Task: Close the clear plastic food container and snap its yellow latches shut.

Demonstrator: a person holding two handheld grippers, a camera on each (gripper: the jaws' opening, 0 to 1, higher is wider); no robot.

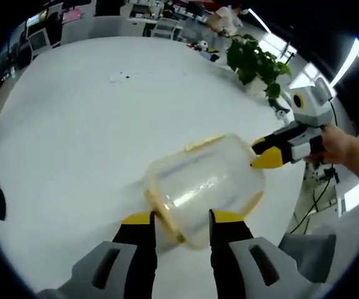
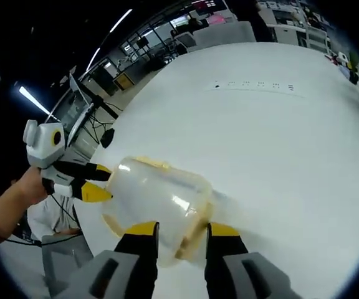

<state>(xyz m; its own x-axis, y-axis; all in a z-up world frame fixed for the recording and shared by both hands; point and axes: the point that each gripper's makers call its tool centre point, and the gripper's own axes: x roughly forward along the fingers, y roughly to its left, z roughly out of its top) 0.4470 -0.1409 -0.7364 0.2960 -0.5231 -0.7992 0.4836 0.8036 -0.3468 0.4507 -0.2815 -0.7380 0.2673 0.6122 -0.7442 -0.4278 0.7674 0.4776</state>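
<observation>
Left gripper view alone shows a potted plant beyond the container.

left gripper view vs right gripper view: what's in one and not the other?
Left gripper view alone: a potted plant at the table's far edge, and the right tool coming in from the right, tips at the container.

Right gripper view alone: a row of small dark marks on the tabletop, and the left tool coming in from the left, held by a hand.

Both: the clear container with yellow latches, tilted above the white table, with a tool at each end, jaws straddling its rim.
</observation>
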